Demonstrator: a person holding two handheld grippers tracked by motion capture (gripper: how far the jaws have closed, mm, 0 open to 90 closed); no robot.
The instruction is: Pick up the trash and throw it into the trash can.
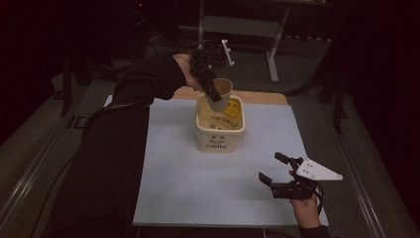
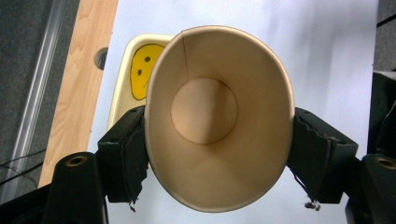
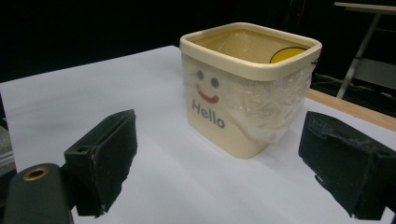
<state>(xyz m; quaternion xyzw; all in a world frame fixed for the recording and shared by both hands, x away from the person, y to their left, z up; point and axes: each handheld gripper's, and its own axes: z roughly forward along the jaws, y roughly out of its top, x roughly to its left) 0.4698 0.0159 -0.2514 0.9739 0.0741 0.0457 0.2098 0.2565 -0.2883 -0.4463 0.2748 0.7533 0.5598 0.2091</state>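
Cup sits clamped between the jaws of the left hand-held gripper, its rim squeezed into an oval, one black pad pressing on each side of its wall. In the left gripper view its open mouth faces the camera, and the round brown bottom shows deep inside. From the high view the cup hangs tilted in the air over the far edge of the bin, clear of the table. The bin is a cream square tub with a smiley face and the word "Hello" on its front, a yellow smiley on an inner wall, and a thin clear liner folded over its rim. It stands on the white sheet that covers the table, toward the far side. The right hand-held gripper rests low at the near right corner of the sheet, well apart from the bin, its jaws spread wide with nothing between them; in the right gripper view the bin stands beyond them.
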